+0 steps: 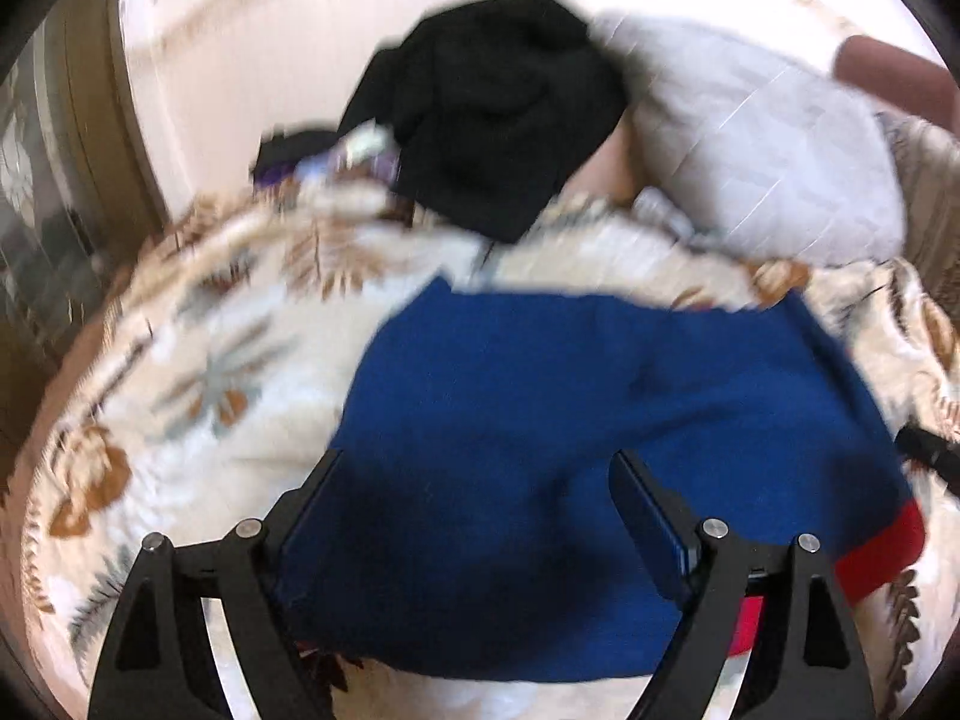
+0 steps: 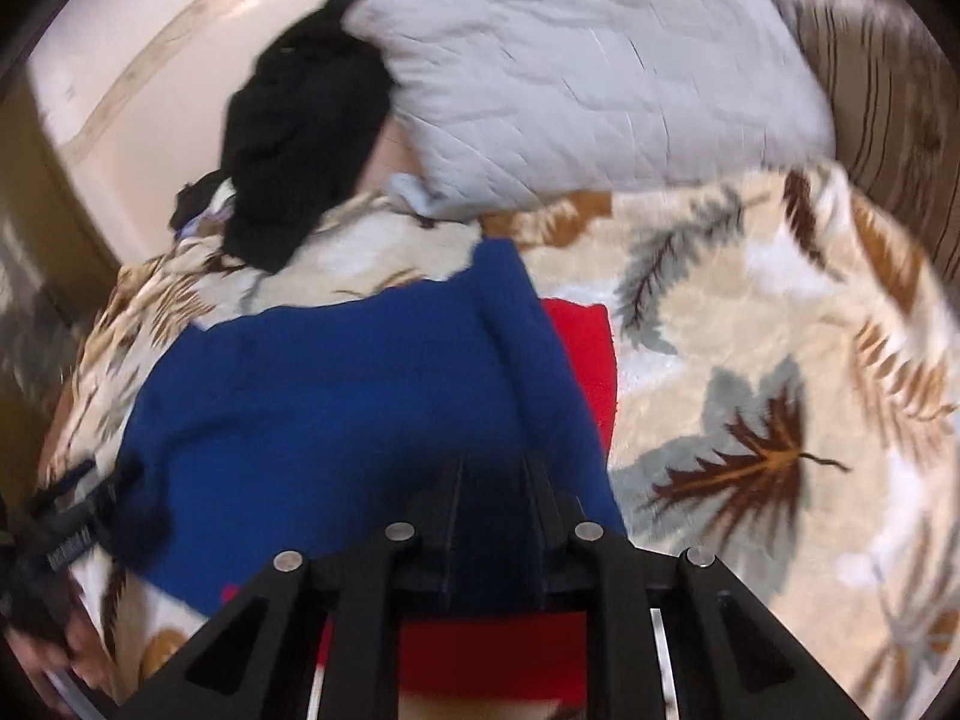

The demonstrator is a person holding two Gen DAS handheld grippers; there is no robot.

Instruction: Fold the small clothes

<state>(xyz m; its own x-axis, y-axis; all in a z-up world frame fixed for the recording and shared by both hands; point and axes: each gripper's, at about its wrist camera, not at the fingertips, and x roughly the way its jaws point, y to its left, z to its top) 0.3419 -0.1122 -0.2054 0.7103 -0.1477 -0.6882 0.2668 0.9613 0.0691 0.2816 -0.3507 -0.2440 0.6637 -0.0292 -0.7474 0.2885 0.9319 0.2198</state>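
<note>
Blue garment (image 1: 540, 420) under wide-open left tongs (image 1: 480, 516), its fold pinched in right tongs (image 2: 495, 480)

Both grippers (image 1: 474, 480) (image 2: 495, 480) black — angular linkage arms, silver round pivot screws.

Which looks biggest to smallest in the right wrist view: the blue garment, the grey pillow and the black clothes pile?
1. blue garment and grey pillow: similar, and the garment lies nearer, so unranked.
2. black clothes pile: clearly smallest.
</note>
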